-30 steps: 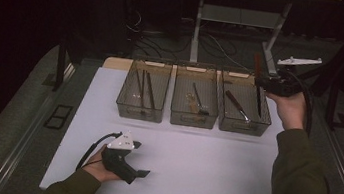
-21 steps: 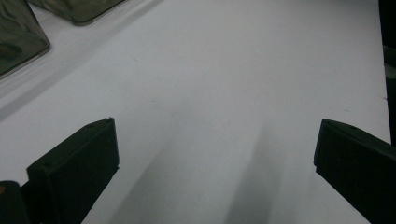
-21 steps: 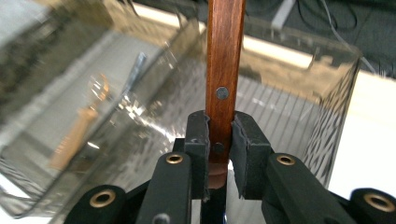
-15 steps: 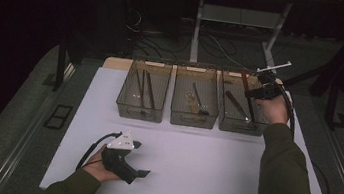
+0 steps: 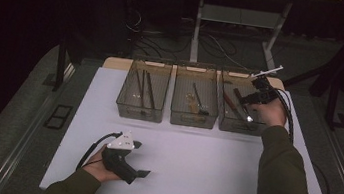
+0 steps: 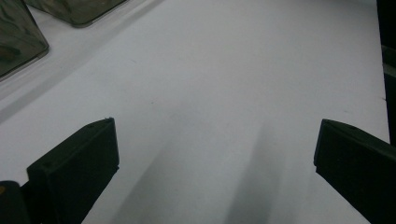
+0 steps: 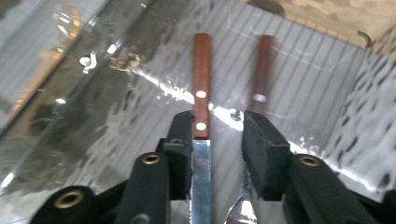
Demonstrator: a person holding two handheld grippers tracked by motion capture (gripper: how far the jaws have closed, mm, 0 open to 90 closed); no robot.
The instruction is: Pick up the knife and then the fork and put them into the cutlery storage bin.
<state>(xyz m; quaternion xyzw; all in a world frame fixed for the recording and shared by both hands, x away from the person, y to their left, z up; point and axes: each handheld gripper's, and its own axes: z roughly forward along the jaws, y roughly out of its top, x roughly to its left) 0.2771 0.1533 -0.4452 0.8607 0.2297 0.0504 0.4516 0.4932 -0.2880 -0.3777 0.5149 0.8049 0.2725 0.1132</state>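
Wooden-handled steel knife [image 7: 201, 135] lies in the rightmost of three clear smoked-plastic bins [image 5: 237, 123], which stand in a row at the far side of the white worktop [image 5: 202, 156]. In the right gripper view its reddish-brown riveted handle points away from the camera and the blade runs back between the jaws. Right claw [image 7: 217, 140] is lowered into that bin; its jaws have just been opening and now stand partly apart. Left pad sits against the knife where handle meets blade, right pad is clear of it, so nothing is gripped. Beside the knife lies a second wooden-handled utensil [image 7: 261, 74], just right of it and roughly parallel. Left claw [image 5: 144, 160] rests on the near worktop in the person's hand, jaws wide, nothing between them.
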